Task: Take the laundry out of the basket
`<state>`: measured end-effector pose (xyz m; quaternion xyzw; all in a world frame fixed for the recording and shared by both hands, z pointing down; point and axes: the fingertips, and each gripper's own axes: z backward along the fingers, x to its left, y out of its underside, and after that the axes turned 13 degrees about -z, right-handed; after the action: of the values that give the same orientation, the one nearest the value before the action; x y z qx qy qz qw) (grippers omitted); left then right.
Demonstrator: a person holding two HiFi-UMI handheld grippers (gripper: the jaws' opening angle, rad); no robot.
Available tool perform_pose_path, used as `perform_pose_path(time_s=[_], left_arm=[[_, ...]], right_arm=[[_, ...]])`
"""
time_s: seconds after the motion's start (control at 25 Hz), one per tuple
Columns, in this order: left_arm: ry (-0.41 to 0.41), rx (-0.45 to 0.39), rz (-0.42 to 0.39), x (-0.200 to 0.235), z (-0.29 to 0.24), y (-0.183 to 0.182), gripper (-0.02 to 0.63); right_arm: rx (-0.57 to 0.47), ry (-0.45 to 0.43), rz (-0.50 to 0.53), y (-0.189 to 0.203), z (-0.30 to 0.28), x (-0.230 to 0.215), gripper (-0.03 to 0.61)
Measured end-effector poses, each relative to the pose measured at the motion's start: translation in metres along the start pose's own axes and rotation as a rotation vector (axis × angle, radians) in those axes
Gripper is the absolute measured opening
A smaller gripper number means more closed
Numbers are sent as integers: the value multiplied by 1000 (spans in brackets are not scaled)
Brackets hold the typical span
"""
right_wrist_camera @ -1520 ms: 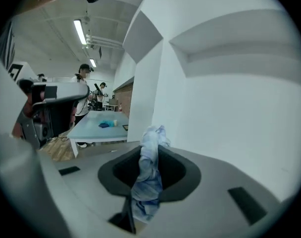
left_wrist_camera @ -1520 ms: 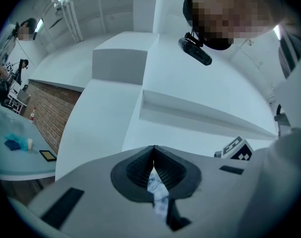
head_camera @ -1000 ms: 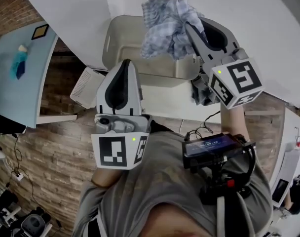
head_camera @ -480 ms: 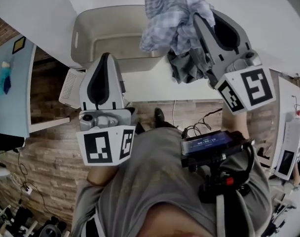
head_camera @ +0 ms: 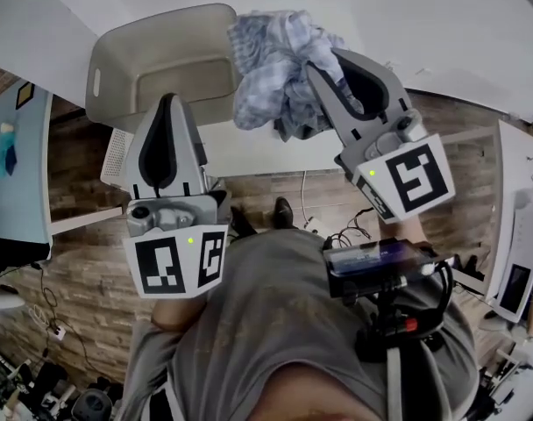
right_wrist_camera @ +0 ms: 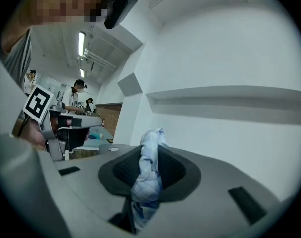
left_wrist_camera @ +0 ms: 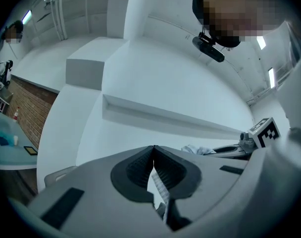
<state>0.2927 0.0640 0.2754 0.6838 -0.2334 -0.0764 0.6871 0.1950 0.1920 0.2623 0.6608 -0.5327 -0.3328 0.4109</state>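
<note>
Right gripper view: laundry (right_wrist_camera: pixel 145 180) lies lengthwise along right gripper (right_wrist_camera: pixel 149 147), clamped

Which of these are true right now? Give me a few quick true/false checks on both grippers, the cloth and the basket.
1. The right gripper is shut on the blue checked cloth. True.
2. The left gripper has its jaws wide apart. False: they are together, with nothing between them.
3. The cloth lies flat on the floor of the basket. False: it hangs bunched from the right gripper's jaws.
4. The basket stands on the white table. True.
</note>
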Motion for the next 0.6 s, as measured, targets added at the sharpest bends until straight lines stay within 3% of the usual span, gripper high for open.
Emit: perform_pose_path(time_s=[0.28, 0.6], left_arm=[[-43, 65, -53, -24, 1, 5, 9], [-94, 147, -117, -26, 19, 7, 9]], right_arm=[[50, -37, -57, 53, 5, -17, 91], [125, -115, -83, 137, -10, 7, 92]])
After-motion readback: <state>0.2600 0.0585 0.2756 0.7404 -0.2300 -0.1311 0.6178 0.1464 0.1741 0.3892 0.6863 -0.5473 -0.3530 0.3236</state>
